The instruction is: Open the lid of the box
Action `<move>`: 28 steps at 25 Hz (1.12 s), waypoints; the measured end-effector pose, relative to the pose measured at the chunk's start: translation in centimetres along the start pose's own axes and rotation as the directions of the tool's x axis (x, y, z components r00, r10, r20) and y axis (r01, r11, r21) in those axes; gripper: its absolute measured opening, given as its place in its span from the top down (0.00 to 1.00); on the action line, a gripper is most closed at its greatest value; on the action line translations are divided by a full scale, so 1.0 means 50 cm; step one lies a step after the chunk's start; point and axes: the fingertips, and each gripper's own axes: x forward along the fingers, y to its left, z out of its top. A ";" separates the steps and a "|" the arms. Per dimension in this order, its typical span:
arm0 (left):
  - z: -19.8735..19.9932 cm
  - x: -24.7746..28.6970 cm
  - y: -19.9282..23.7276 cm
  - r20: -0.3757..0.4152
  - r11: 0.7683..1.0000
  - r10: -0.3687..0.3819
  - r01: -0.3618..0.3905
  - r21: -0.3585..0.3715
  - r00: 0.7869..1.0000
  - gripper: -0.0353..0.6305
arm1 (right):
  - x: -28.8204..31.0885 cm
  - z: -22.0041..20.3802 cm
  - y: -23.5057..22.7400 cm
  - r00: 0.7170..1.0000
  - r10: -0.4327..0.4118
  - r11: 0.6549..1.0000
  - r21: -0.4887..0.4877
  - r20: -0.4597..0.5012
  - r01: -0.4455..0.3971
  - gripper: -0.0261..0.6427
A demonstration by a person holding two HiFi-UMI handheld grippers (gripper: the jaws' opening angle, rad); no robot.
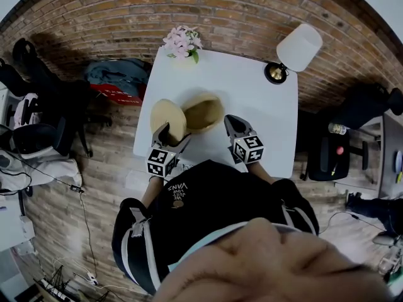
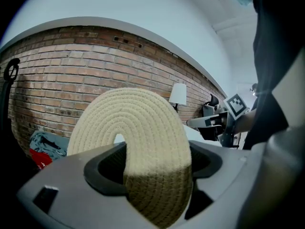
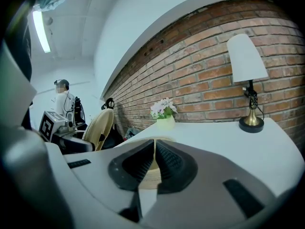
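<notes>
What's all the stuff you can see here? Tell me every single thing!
table: one, white, against the brick wall
box: one, tan woven, open, on the table's near side
lid: one, cream woven, held upright left of the box
flowers: one bunch, pink, table's far left corner
lamp: one, white shade, brass base, table's far right corner
bundle: one, blue and red, on the floor left of the table
left gripper: one, grey, shut on the lid
right gripper: one, grey, jaws together, beside the box
</notes>
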 end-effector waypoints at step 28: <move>-0.037 -0.051 0.003 -0.027 1.000 -0.016 0.016 -0.015 1.000 0.38 | -0.018 -0.051 0.014 0.996 -0.074 0.997 0.025 -0.039 0.075 0.96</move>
